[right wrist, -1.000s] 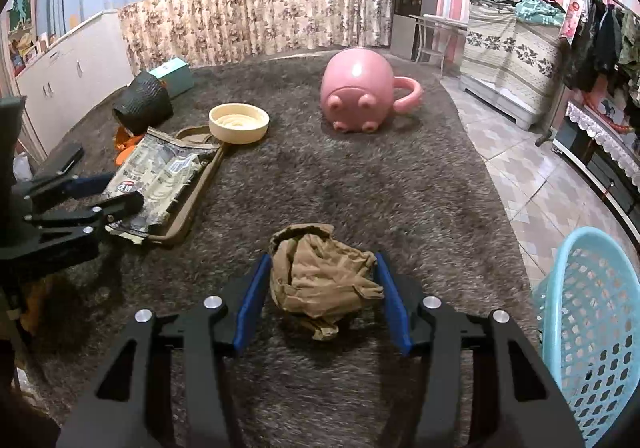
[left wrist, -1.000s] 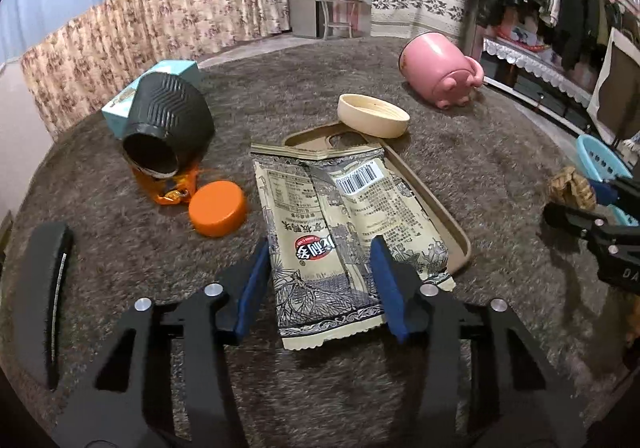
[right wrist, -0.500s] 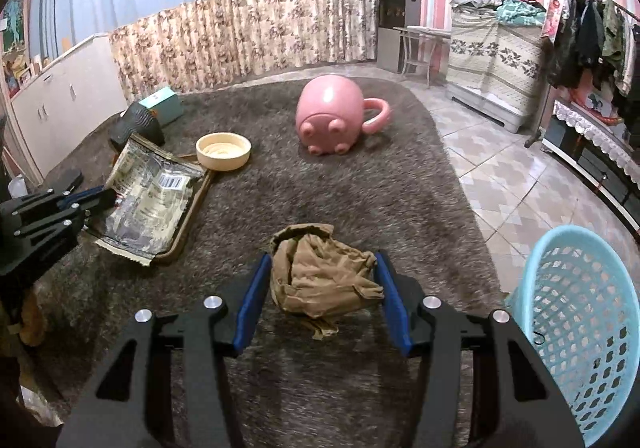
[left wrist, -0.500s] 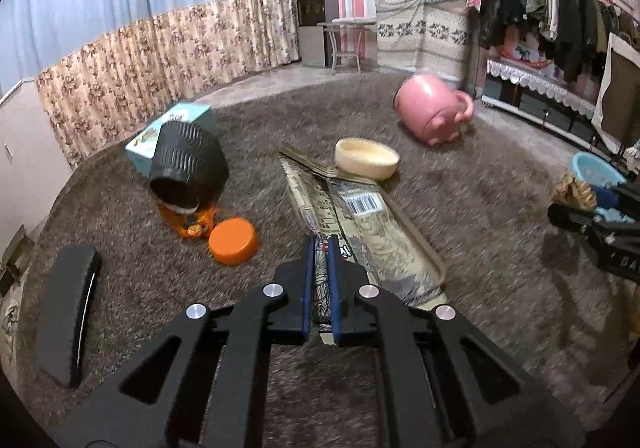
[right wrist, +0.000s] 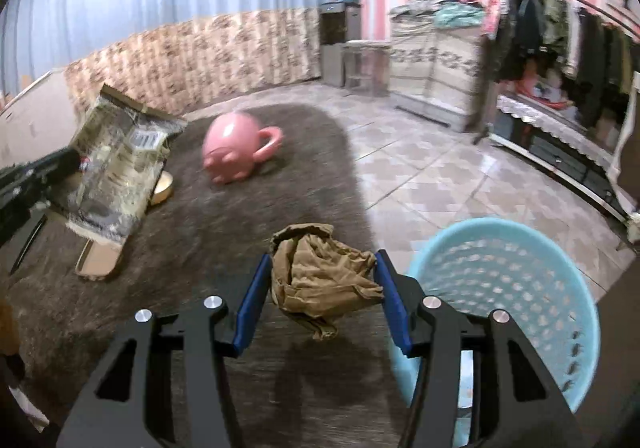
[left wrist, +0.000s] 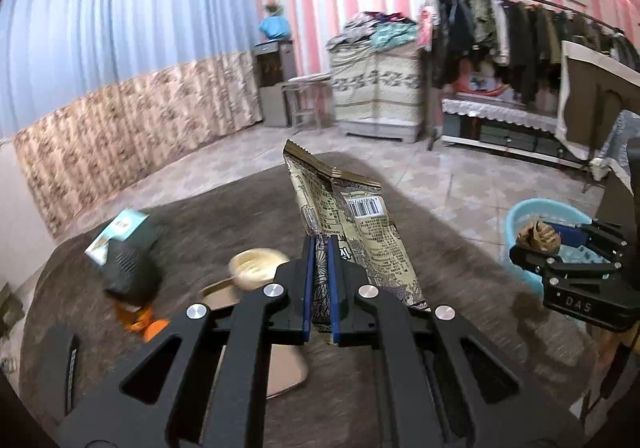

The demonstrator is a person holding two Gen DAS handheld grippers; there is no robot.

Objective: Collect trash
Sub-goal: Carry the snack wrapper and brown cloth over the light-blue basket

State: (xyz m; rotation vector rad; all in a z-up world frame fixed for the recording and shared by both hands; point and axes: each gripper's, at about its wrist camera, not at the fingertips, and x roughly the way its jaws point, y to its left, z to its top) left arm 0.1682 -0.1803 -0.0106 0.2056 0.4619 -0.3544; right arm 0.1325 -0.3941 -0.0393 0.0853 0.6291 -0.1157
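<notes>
A: Start at the left. What lies on the rug [left wrist: 460, 248]?

B: A teal box [left wrist: 120, 233] with a dark ribbed cup [left wrist: 130, 274] tipped over against it, something orange [left wrist: 140, 322] beneath the cup. Next comes a cream bowl [left wrist: 258, 266], blurred, sitting at the far end of a tan tray [left wrist: 286, 372].

A: And the left gripper [left wrist: 319, 284]?

B: Pinched tight on the snack wrapper [left wrist: 360, 232] — the blue pads [left wrist: 307, 288] clamp its lower edge, and the wrapper stands up off the rug, barcode facing the camera.

A: Further right?

B: From the right wrist view, a pink mug [right wrist: 236, 150] lies on its side on the rug, handle pointing right. Nearer, the right gripper [right wrist: 324, 296] holds a crumpled brown paper wad [right wrist: 320, 276] between its pads, the jaws about half apart and pressing on both sides of it.

A: Where is the wad relative to the bin?

B: Clear of the rug, just left of the light blue basket [right wrist: 560, 288] that stands on the tiled floor at the rug's edge. In the left wrist view the wad [left wrist: 536, 236] appears in front of the basket's rim [left wrist: 516, 214] — whether it is over the opening I cannot tell.
</notes>
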